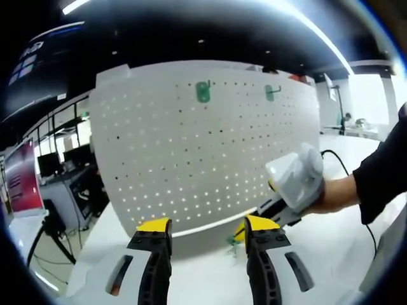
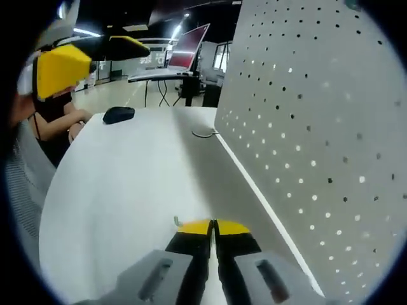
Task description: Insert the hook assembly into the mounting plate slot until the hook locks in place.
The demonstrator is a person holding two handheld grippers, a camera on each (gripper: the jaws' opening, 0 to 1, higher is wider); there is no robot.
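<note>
A white pegboard mounting plate [image 1: 203, 146] stands upright on the white table, and it fills the right side of the right gripper view [image 2: 318, 127]. Two green hooks [image 1: 203, 91] [image 1: 272, 93] hang in its top rows. My left gripper [image 1: 206, 225] is open, its yellow-tipped jaws empty in front of the board's lower edge. My right gripper [image 1: 240, 234], held by a hand, reaches down to the table at the board's foot. In its own view the right gripper [image 2: 213, 227] is shut low over the table. A small green hook [image 2: 176, 220] pokes out at its tips [image 1: 230, 240].
A black mouse [image 2: 118, 114] and a loose cable [image 2: 205, 133] lie on the white table [image 2: 127, 184] further along the board. A red monitor [image 1: 22, 178] and a tripod [image 1: 51, 232] stand off to the left. A person's dark sleeve [image 1: 381, 171] is at the right.
</note>
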